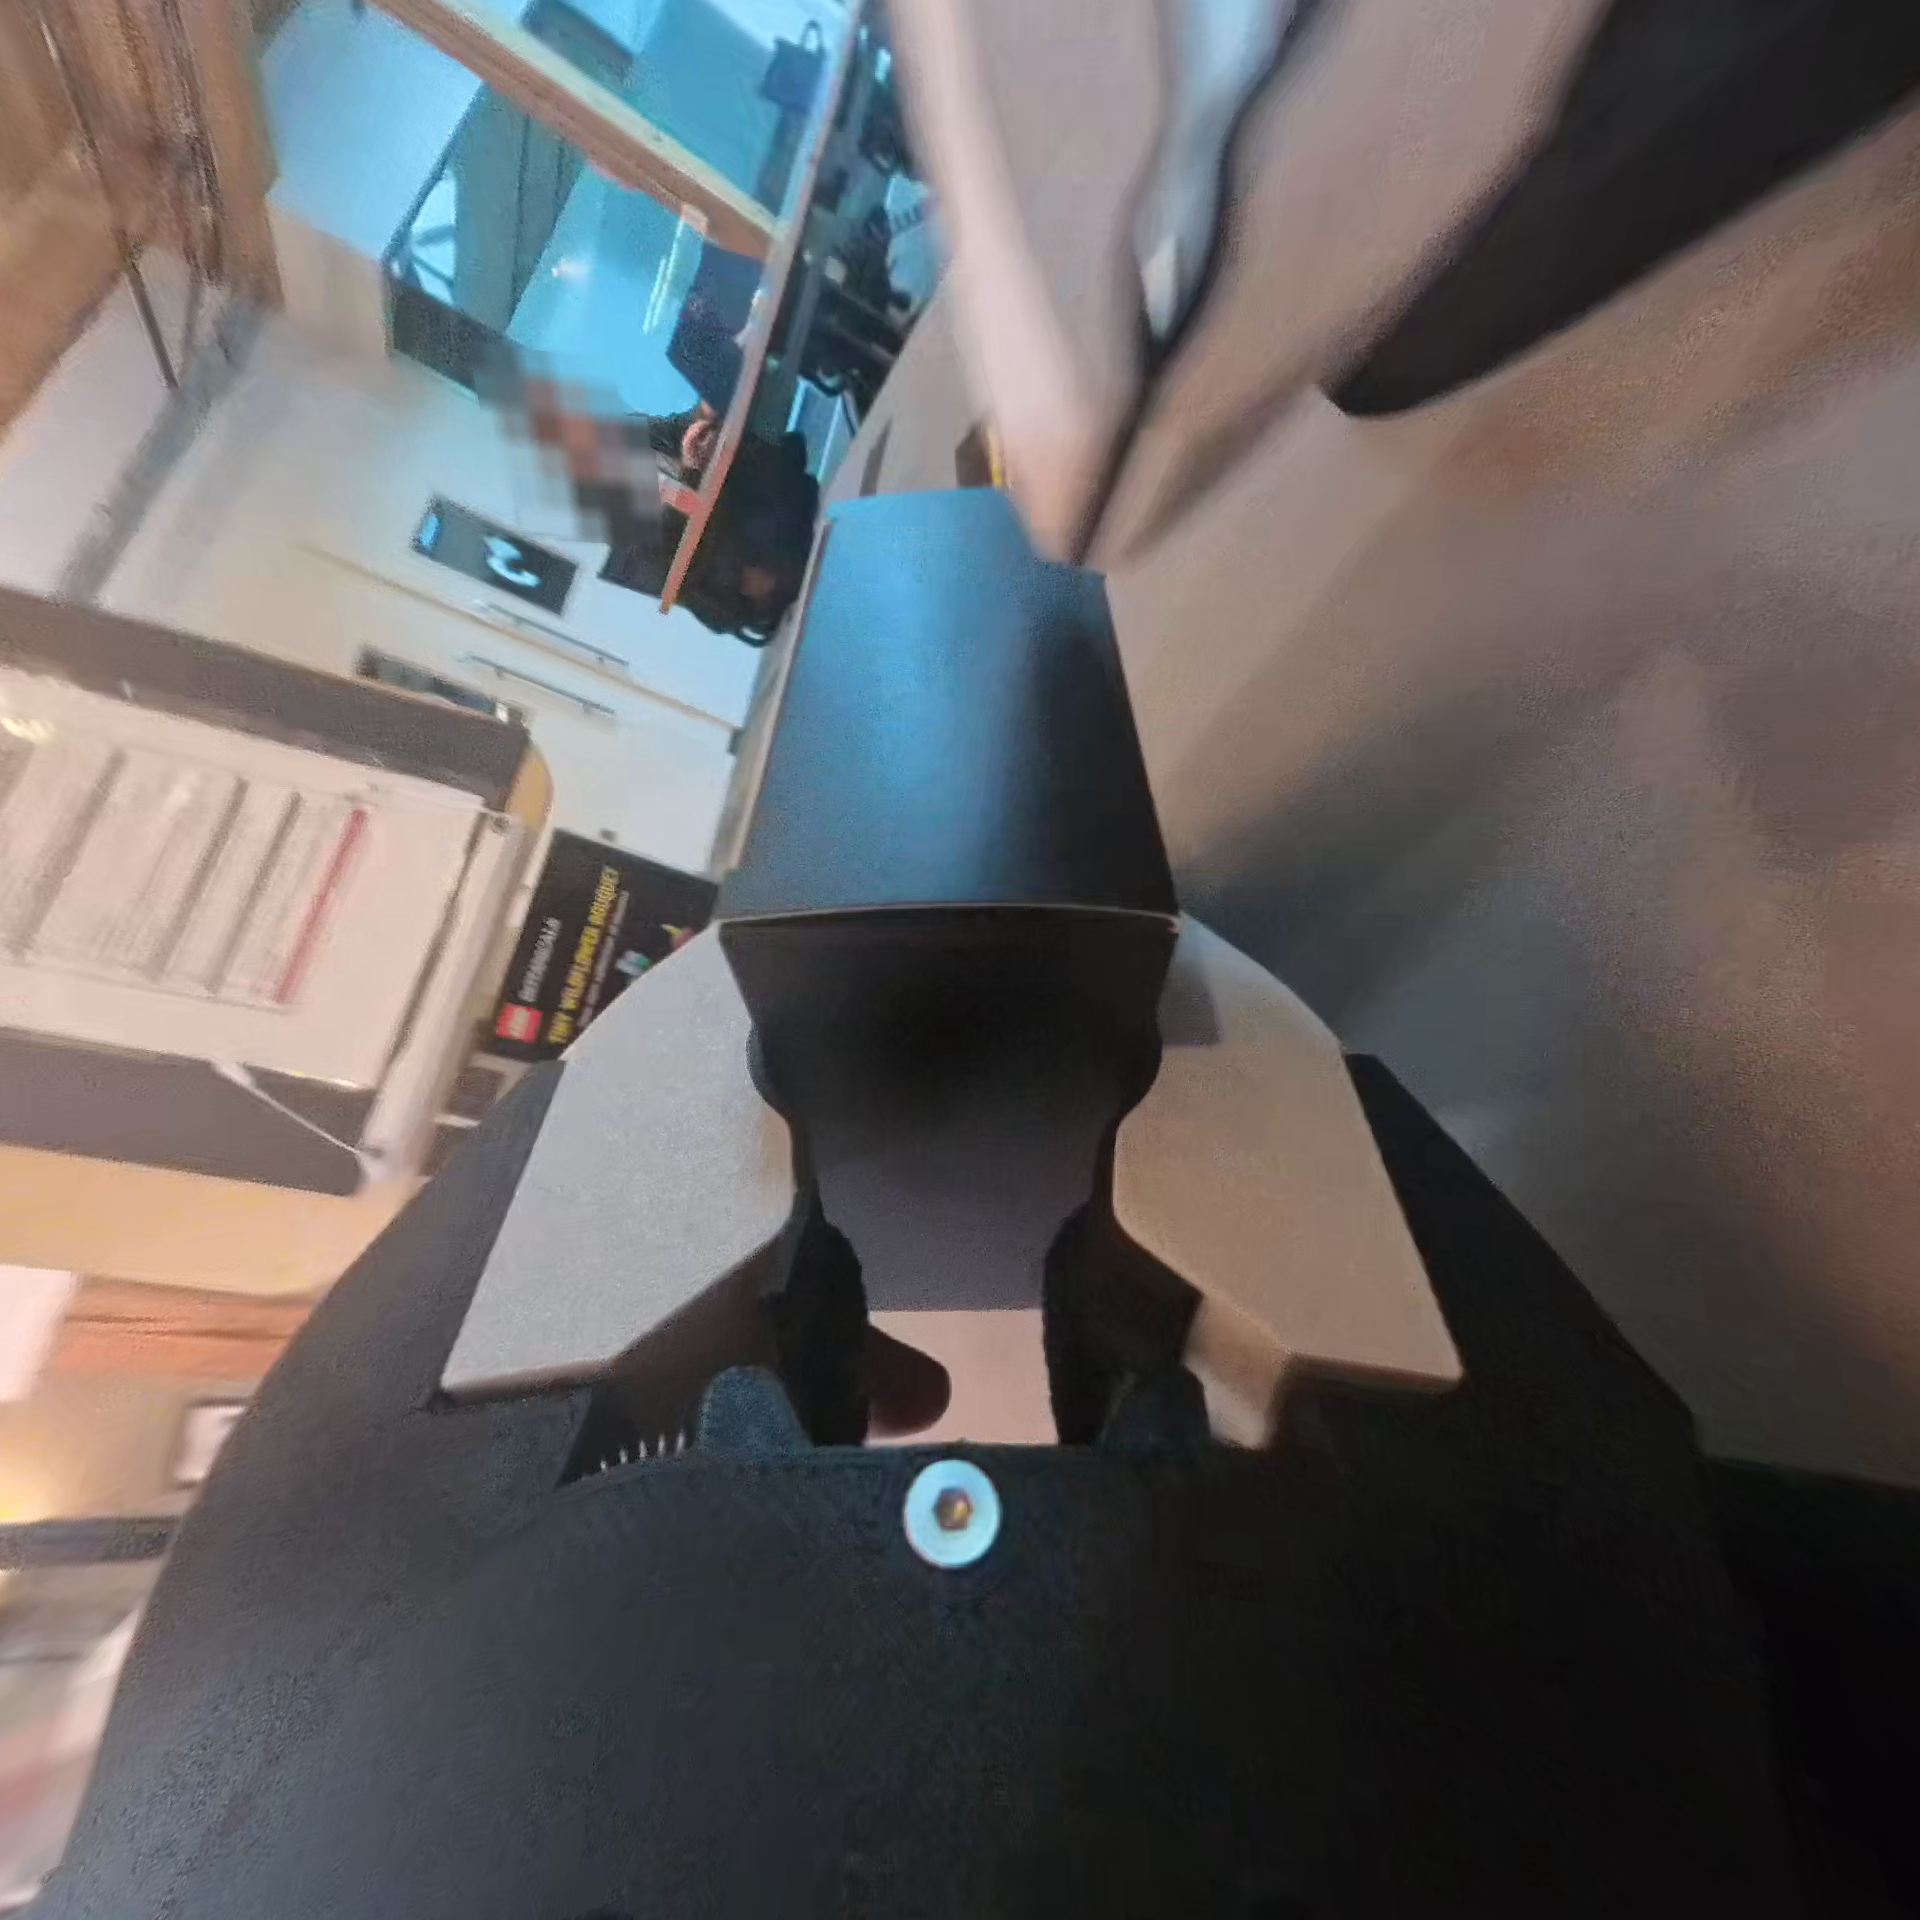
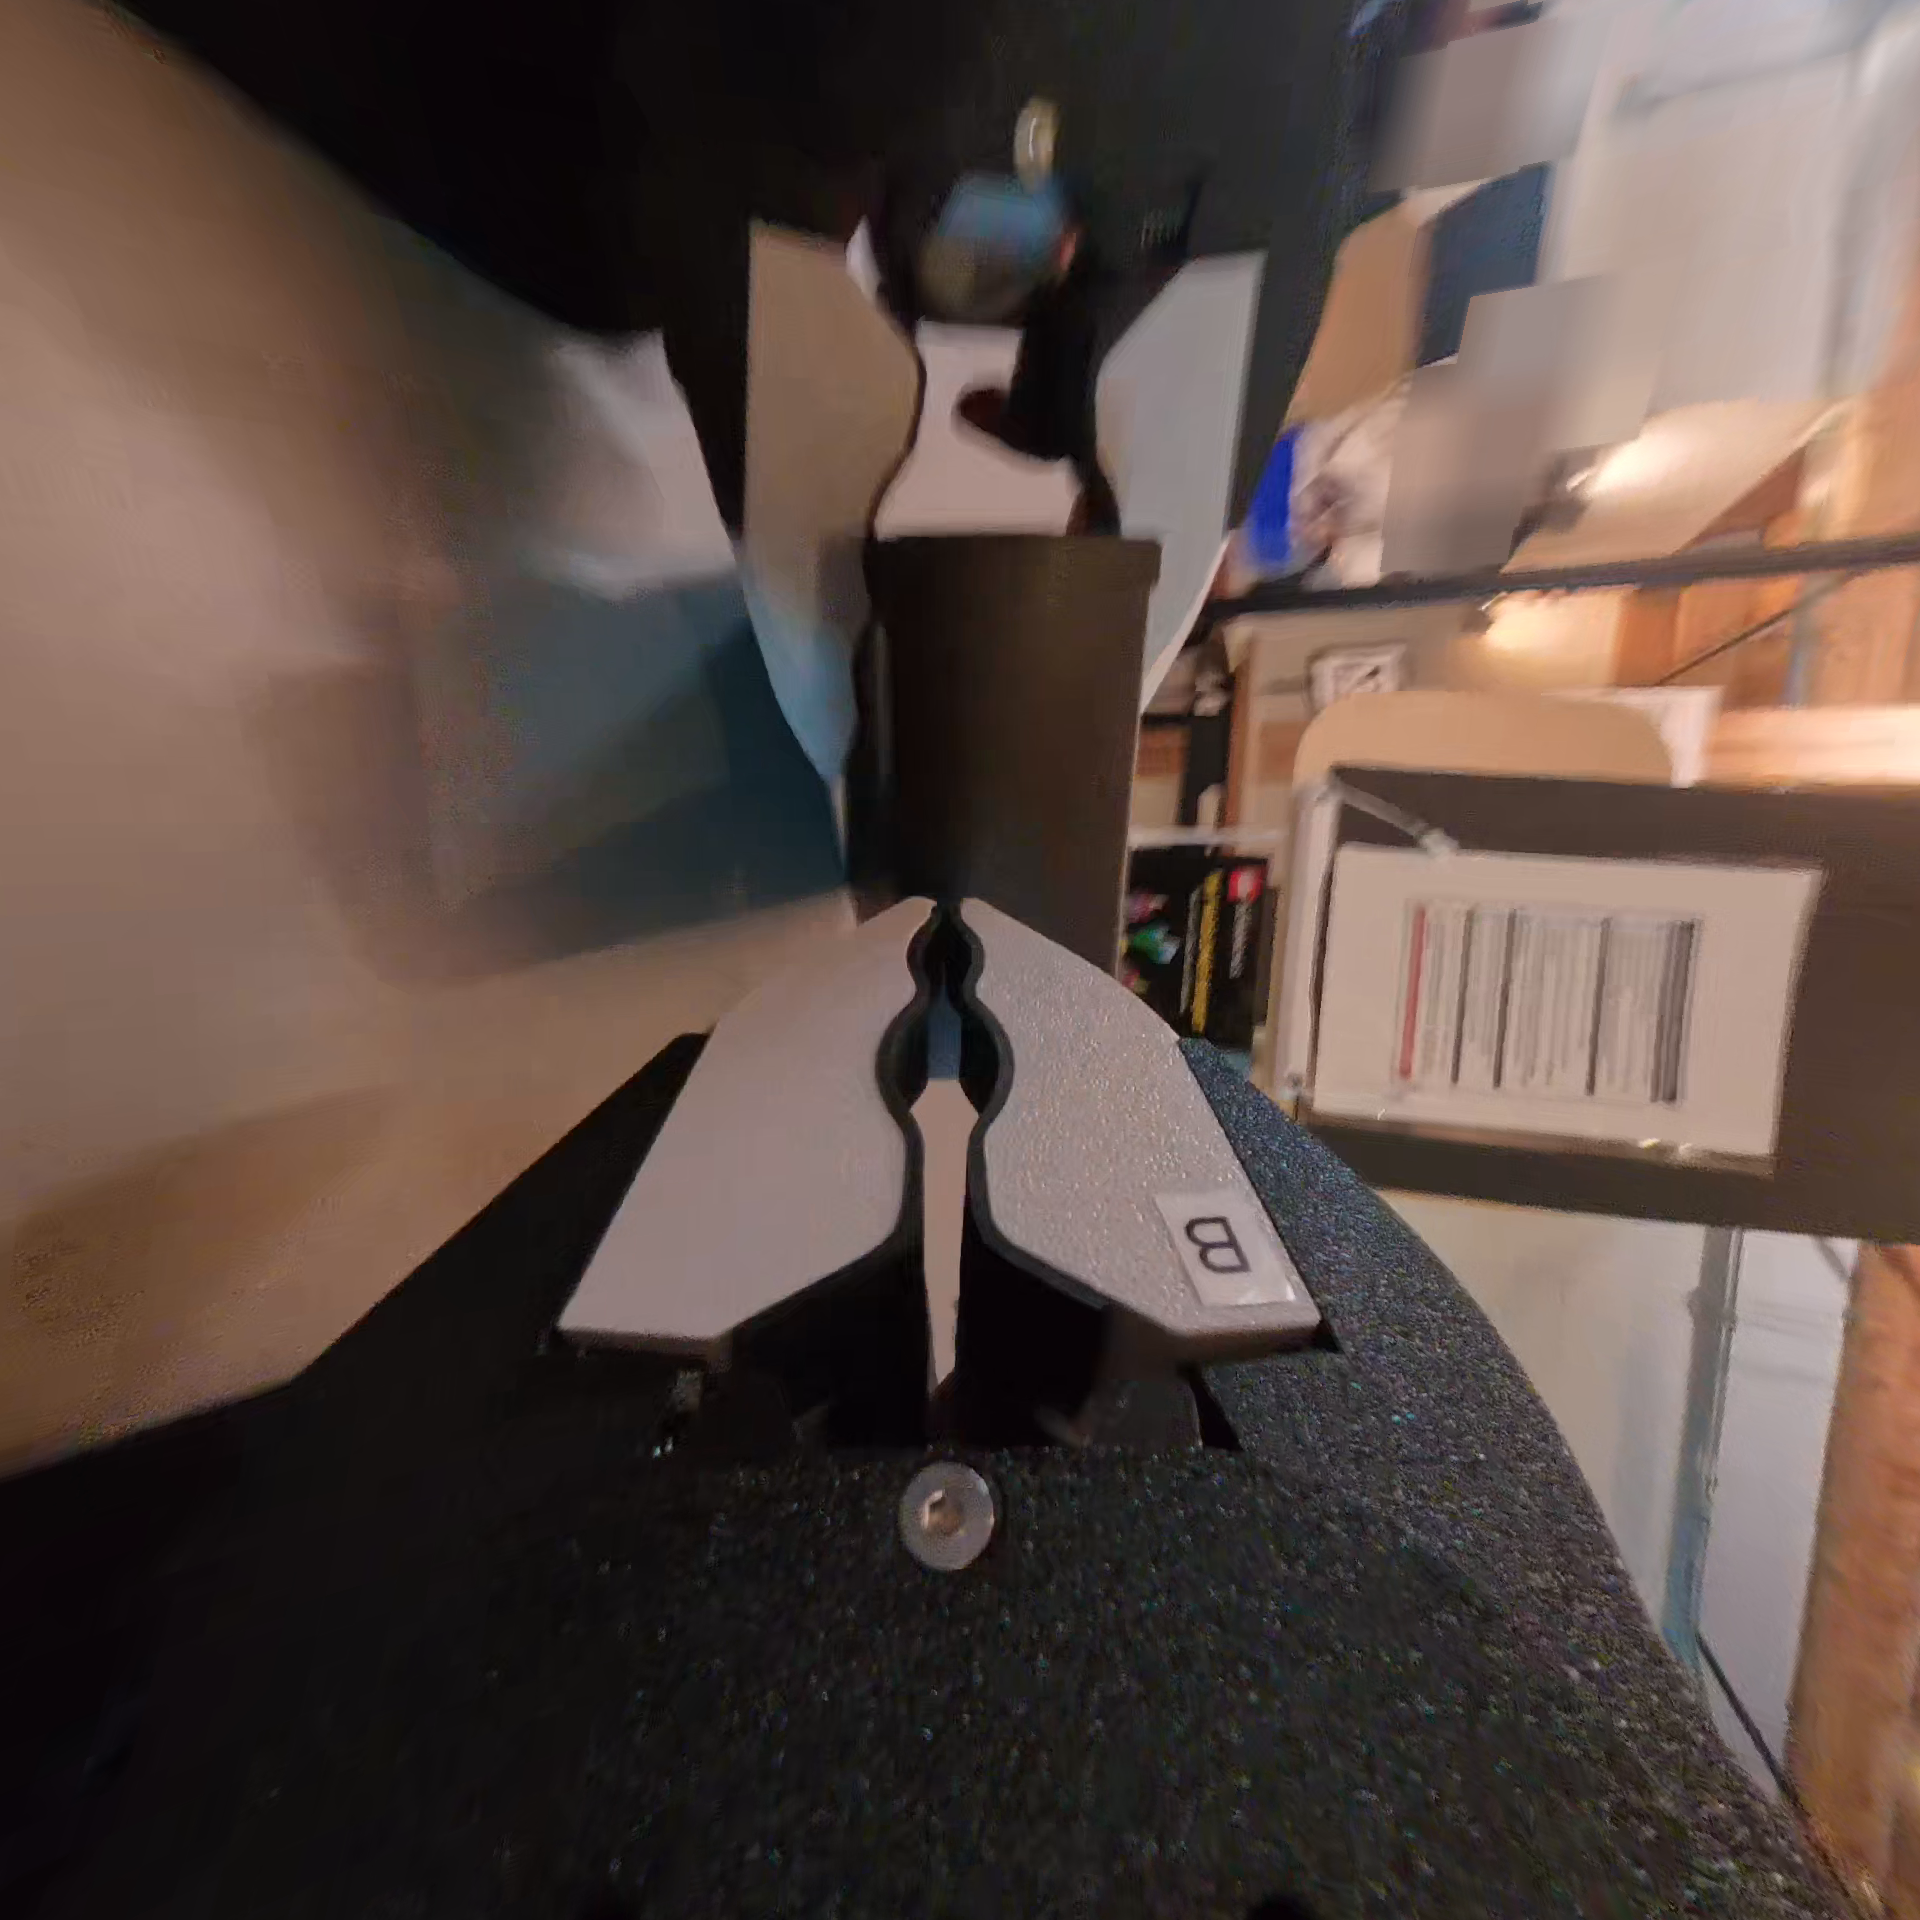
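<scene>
The left gripper (image 1: 948,914) pinches a dark, seemingly box-like object (image 1: 940,717) that sticks out toward twelve o'clock. The right gripper (image 2: 948,914) has its jaws pressed together, empty, tips just beside that object's near end.

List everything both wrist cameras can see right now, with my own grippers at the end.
dark matte tapered container: one, black-blue, centre of both views, between the two grippers.
black printed carton: one, black with yellow and red print, upright in the background.
white printed sheet on a dark board: one, white with grey columns and a red stripe, right side of the right wrist view.
wooden shelving: one unit, pale wood, far background.
tan blurred surface: one, beside the container.
left gripper: grey fingers on both sides of the container, holding it.
right gripper: fingers closed, tips at the container's near end; contact unclear.
</scene>
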